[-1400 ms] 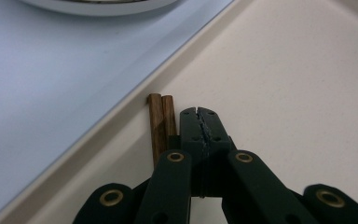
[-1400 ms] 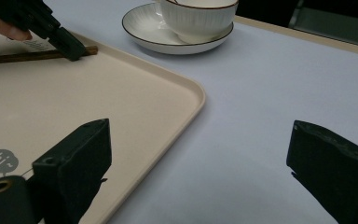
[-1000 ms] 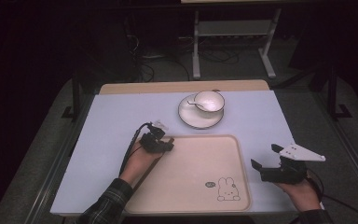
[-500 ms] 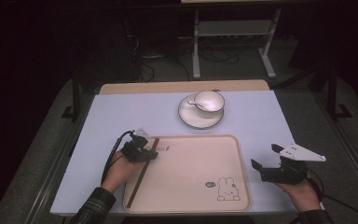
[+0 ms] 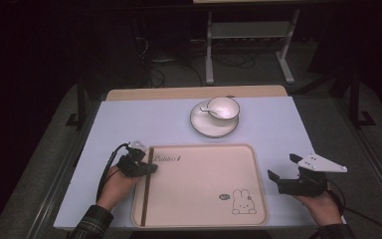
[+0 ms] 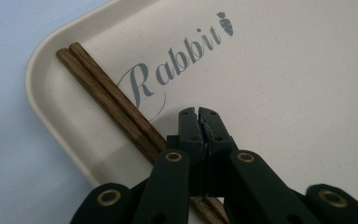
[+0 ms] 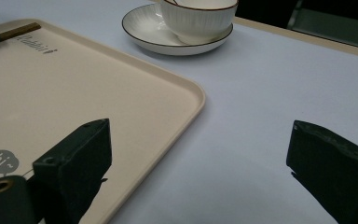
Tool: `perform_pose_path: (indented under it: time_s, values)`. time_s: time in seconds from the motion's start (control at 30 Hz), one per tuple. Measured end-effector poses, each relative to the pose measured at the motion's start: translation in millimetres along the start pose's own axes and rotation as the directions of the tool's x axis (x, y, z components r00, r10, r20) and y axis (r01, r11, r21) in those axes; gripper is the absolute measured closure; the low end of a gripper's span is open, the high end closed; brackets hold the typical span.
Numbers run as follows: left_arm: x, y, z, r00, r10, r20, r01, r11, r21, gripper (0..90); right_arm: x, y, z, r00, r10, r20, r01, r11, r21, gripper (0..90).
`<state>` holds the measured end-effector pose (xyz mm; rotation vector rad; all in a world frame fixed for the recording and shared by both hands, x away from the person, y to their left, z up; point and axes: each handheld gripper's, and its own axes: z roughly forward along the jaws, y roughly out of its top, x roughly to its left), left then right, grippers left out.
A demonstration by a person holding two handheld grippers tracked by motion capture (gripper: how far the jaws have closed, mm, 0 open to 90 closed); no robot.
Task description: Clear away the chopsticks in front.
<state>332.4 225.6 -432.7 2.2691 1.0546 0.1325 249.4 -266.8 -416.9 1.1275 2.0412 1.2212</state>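
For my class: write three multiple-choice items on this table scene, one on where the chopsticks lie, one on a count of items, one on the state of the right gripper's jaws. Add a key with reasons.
1. Where do the chopsticks lie?
A. Along the left edge of the tray
B. In the bowl
C. On the bare table beside the saucer

2. How many chopsticks are there?
A. One
B. Two
C. Four

3. How do the jaws of the right gripper stand?
A. Shut on the tray's rim
B. Shut on nothing
C. Wide open with nothing between them

Key:
1 A: the left gripper view shows the brown sticks inside the tray's rim, by the word Rabbit.
2 B: two wooden sticks lie side by side there.
3 C: in the right gripper view the two jaws stand far apart over the table's surface.
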Motion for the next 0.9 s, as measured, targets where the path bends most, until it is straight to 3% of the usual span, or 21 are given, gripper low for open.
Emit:
perform_pose_path:
  time_s: [0.07,0.17,0.4,0.6,0.7,0.77,0.9]
  values:
    - [-0.5,0.3,-3.2,0.9999,0.011,0.007,-0.011,0.9999,-0.009,85.0,-0.2,0.0,-0.1,1.0,0.0,0.0,0.0,1.0,-0.001,5.9]
    - [-2.0,1.4,-15.5,0.9994,0.029,0.017,-0.027,0.9973,-0.068,79.6,-0.7,-0.5,-0.4,1.0,0.003,0.002,-0.003,1.0,0.0,5.8]
    - [-0.7,-13.4,-48.7,0.9979,0.064,0.005,-0.062,0.9778,-0.2,53.8,-0.7,-1.0,-0.7,1.0,0.0,-0.003,0.0,1.0,0.001,6.0]
    - [7.9,-37.6,-69.7,0.9991,0.031,-0.029,-0.038,0.9557,-0.292,33.3,0.0,-0.8,-1.6,1.0,-0.005,-0.002,0.005,1.0,-0.005,6.0]
    - [11.7,-49.4,-77.0,0.9981,0.017,-0.059,-0.035,0.9487,-0.314,23.3,0.3,-0.6,-1.9,1.0,-0.004,-0.001,0.004,1.0,-0.007,6.0]
    - [13.0,-55.3,-80.1,0.9986,0.008,-0.053,-0.025,0.9452,-0.325,22.2,0.3,-0.6,-1.9,1.0,-0.005,-0.001,0.005,1.0,-0.007,6.0]
    - [13.1,-58.0,-79.7,0.9977,0.018,-0.065,-0.037,0.9472,-0.318,21.3,-0.3,-0.8,-1.5,1.0,-0.007,-0.001,0.007,1.0,-0.008,6.0]
